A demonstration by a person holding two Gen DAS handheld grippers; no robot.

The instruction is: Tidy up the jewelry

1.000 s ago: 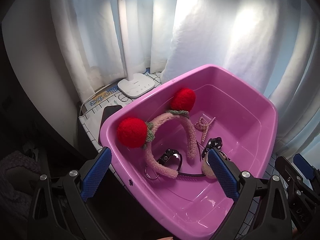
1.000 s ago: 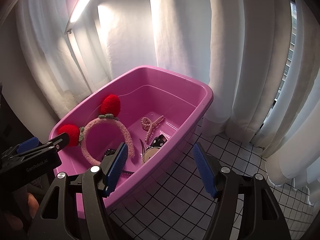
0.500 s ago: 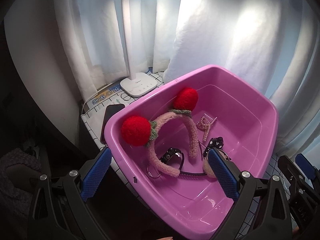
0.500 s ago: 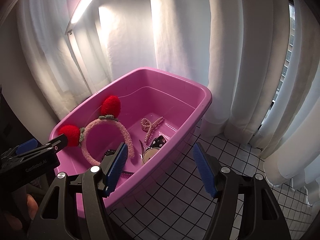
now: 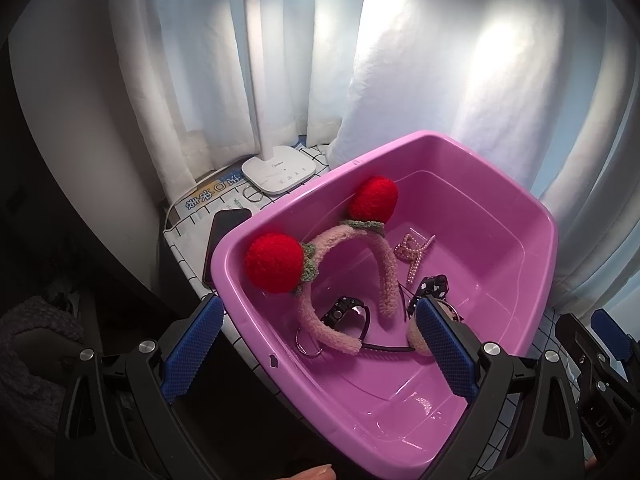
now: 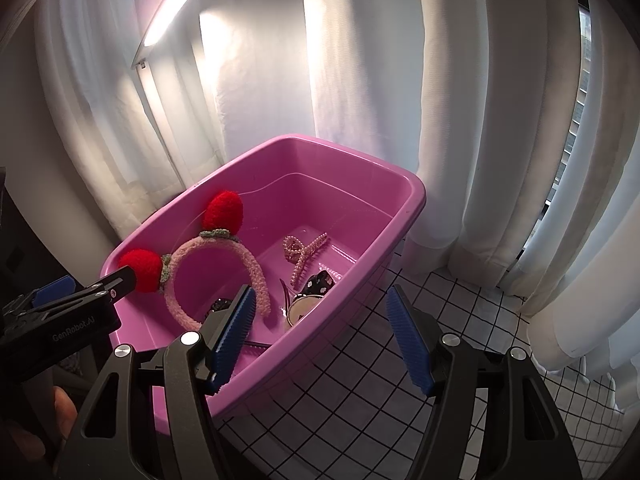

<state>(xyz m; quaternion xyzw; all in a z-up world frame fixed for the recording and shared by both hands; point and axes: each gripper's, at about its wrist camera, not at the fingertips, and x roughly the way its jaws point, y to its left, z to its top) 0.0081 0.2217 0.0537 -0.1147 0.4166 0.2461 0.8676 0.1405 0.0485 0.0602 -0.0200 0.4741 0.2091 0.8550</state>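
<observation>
A pink plastic tub (image 5: 536, 216) (image 6: 404, 184) sits on a white grid-pattern table. In it lie a fuzzy pink headband with two red pom-poms (image 5: 352, 248) (image 6: 240, 252), a pearl hair claw (image 5: 414, 250) (image 6: 304, 252), a black polka-dot bow on a band (image 5: 434, 286) (image 6: 318, 284), a black watch (image 5: 344, 312) and a thin black band (image 5: 384, 347). My left gripper (image 5: 320, 352) is open and empty above the tub's near-left corner. My right gripper (image 6: 322, 332) is open and empty over the tub's near-right rim.
A white desk lamp (image 5: 278, 168) stands behind the tub at the left, its lit head (image 6: 168, 12) high up. A dark phone (image 5: 224, 232) and printed paper (image 5: 208, 196) lie beside it. White curtains (image 6: 480, 100) close the back and right. Gridded tabletop (image 6: 360, 408) shows at the right.
The left gripper has drawn back and up a little, so the tub looks smaller and further right in its view. The right view has barely shifted. Nothing was grasped.
</observation>
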